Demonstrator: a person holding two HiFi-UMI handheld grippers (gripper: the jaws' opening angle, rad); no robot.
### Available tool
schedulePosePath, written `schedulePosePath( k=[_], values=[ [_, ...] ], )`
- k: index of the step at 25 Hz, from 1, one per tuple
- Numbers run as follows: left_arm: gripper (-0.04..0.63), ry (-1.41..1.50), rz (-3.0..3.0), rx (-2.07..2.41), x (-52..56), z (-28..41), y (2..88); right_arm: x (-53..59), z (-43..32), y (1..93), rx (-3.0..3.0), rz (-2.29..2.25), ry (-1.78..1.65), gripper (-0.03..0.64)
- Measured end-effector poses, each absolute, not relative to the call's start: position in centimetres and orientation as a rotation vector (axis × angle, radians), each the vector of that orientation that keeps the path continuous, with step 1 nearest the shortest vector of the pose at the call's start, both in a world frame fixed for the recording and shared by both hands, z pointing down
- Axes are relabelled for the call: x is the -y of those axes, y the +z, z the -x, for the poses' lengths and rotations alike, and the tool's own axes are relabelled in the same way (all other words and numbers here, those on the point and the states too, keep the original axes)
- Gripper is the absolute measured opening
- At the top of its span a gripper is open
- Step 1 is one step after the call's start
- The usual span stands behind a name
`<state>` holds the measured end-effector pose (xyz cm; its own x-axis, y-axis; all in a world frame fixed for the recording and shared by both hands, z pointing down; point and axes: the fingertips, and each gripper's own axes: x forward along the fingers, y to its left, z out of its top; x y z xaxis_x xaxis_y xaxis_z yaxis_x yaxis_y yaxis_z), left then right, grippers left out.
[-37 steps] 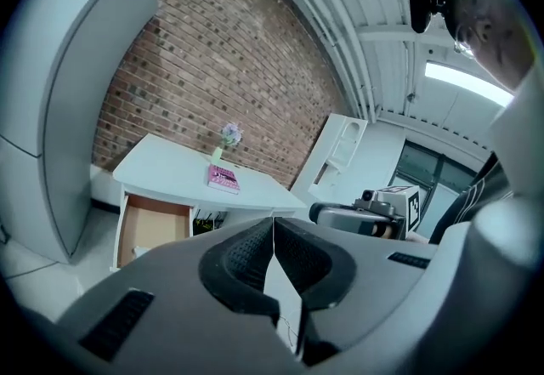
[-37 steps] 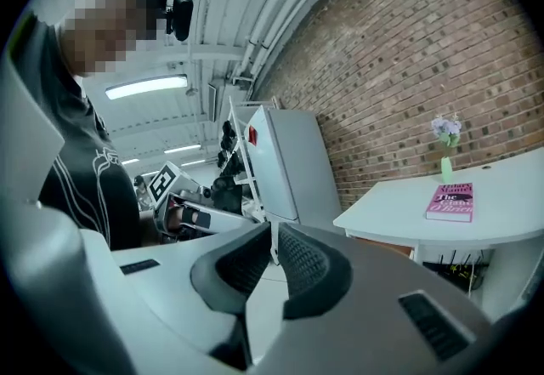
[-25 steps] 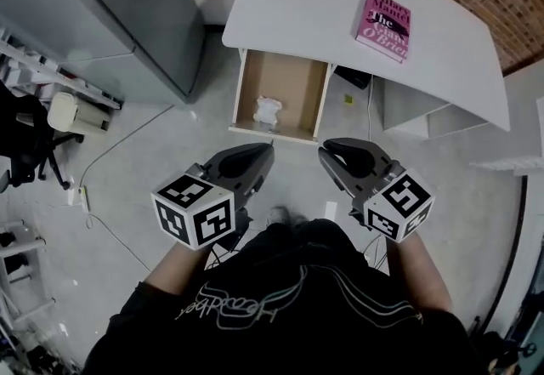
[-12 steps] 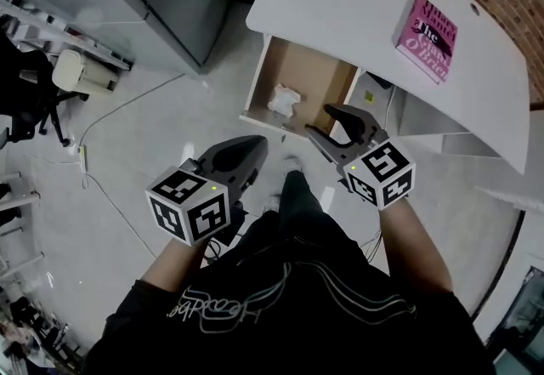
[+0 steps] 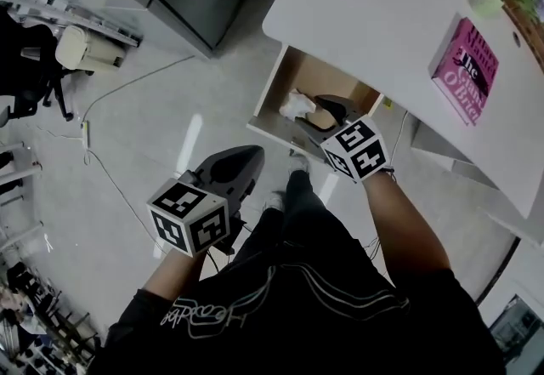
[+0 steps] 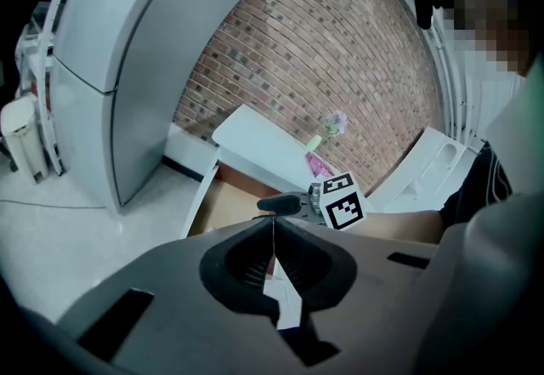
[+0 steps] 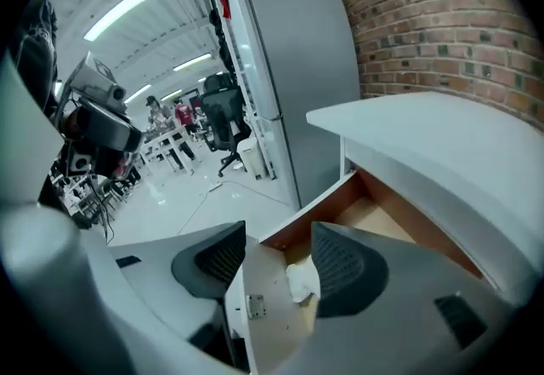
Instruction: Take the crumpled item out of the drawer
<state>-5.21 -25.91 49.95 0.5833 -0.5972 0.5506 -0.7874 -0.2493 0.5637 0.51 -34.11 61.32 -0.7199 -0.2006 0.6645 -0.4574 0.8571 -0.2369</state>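
Holding your right hand-held gripper (image 5: 313, 112) over the drawer (image 5: 274, 94), jaws opening, crumpled paper (image 5: 295, 104) between them, ungripped, left hand-held gripper (image 5: 253, 152) closed, empty.

Opening wide over the pulled-out drawer (image 7: 327, 199): right gripper (image 7: 279, 237). Between its jaws, low on the drawer floor, a crumpled white item (image 7: 302, 281), not clamped. White desk (image 7: 442, 144) at right, brick wall (image 7: 442, 25) behind.

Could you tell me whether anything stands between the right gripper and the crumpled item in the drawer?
Nothing covers the crumpled item, and the open drawer shows nothing else inside. However, the drawer's front panel runs beneath the right gripper, whose fingers are opening; the item lies just behind that panel.
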Motion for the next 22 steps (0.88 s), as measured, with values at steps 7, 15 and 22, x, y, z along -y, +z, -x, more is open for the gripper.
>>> schedulePosePath(
  k=[7,15,22],
  values=[
    [0.023,0.287,-1.832,1.151,30.6,8.3,53.8,39.6,1.6,71.0,2.191,-0.348,0.554,0.23],
    [0.023,0.27,-1.725,1.188,31.1,10.0,58.2,41.2,1.6,80.9,2.003,-0.282,0.507,0.232],
    [0.023,0.26,-1.669,1.218,30.3,11.0,60.1,40.5,1.3,84.8,1.907,-0.228,0.582,0.232]
  ],
)
